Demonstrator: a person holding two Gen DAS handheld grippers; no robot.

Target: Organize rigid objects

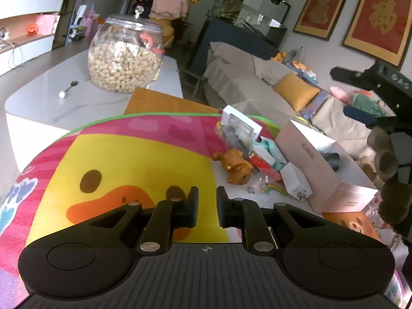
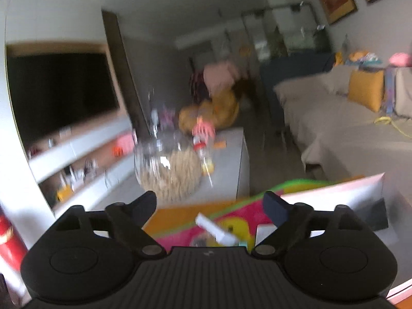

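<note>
My left jaws (image 1: pixel 207 207) are nearly closed, empty; my right jaws (image 2: pixel 209 204) stand wide, empty. Beyond them on the duck mat (image 1: pixel 134 154), the toy bear (image 1: pixel 235 166), small white boxes (image 1: pixel 296 180) and packets remain loose beside the pink box (image 1: pixel 334 180), which holds one dark item. Sorting looks barely begun.

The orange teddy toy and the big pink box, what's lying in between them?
A heap of small white boxes and packets sits between the orange teddy toy and the pink box, seen in the left wrist view.
</note>
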